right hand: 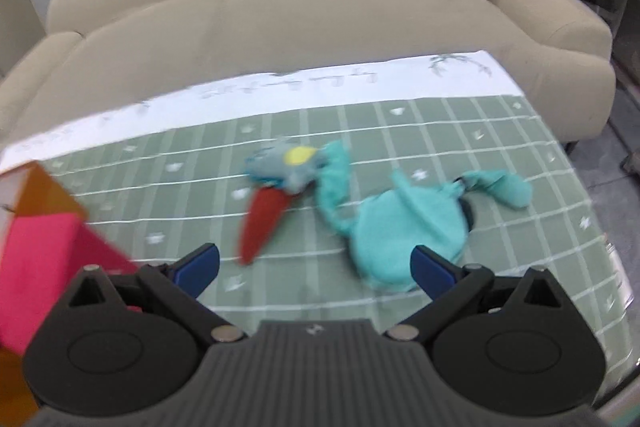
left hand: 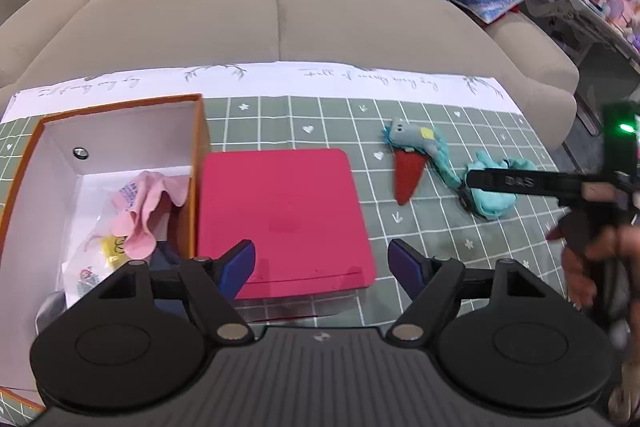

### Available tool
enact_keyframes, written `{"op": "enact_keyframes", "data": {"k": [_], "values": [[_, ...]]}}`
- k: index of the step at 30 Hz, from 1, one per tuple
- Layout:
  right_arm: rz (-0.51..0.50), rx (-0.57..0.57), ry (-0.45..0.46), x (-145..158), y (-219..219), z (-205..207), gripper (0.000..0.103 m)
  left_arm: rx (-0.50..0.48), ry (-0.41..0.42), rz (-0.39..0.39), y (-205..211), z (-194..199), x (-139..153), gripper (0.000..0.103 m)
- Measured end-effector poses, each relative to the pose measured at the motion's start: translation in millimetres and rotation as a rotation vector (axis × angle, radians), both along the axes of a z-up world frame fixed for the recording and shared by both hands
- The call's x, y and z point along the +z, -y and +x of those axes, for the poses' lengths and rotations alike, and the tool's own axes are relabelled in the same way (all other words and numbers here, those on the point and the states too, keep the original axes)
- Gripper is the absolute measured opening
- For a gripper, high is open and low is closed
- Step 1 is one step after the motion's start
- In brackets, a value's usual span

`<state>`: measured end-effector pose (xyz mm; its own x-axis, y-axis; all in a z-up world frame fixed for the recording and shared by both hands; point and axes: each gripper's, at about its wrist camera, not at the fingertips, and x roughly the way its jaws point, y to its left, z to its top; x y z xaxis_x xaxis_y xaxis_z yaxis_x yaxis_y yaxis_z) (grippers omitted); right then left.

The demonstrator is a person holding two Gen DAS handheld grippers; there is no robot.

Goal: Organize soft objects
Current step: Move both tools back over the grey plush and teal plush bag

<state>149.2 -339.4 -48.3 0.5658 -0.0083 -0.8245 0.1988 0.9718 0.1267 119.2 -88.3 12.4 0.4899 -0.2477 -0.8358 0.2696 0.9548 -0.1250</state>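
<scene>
Hovering over the green gridded tabletop [left hand: 440, 227], both tongs stand released, nothing between their blue pads. Right tongs [right hand: 316, 265] aim down at the teal plush bird [right hand: 404, 227], which lies flat on the cloth just ahead of them, body near the right-hand pad, long neck curling away to a grey head and red beak [right hand: 262, 227] ahead and slightly left. View is smeared, so whether a pad already brushes the body cannot be told; it looks just apart. Wide jaws here read as set for a bulky, squashy body rather than the thin neck. Left tongs [left hand: 322, 259] hang over the near edge of the pink lid [left hand: 280, 211], which lies flat directly ahead of them, touching the side of the orange box [left hand: 120, 107] to their left. Box stands open, and already holds a pink soft toy [left hand: 140, 215] with a few small packets low against its near wall, so it reads as the collection point. From the left wrist view the right tongs appear as a dark bar laid across the bird, a hand [left hand: 592, 267] behind them. Judgement: bird is the last loose soft item in view; likely next is a grip on its body, then a carry over the lid to the box. Limp neck may trail and snag the box rim.
</scene>
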Motion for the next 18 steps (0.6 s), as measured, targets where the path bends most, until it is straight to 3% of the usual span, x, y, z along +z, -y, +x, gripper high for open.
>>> {"op": "enact_keyframes", "data": {"k": [4,8,12,15,18], "values": [[-0.135,0.0,-0.087,-32,21,26,0.095,-0.019,-0.018,0.013,10,0,-4,0.089],[-0.101,-0.051,-0.156,-61,46,43,0.092,-0.036,-0.018,0.022,20,2,-6,0.089],[-0.094,-0.054,-0.144,-69,55,53,0.089,-0.053,-0.027,0.027,25,3,-8,0.089],[-0.096,0.003,-0.134,-72,60,62,0.081,-0.06,-0.031,0.034,25,2,-10,0.089],[-0.048,0.034,-0.129,-74,66,66,0.067,-0.052,-0.042,0.036,23,1,-13,0.089]]}}
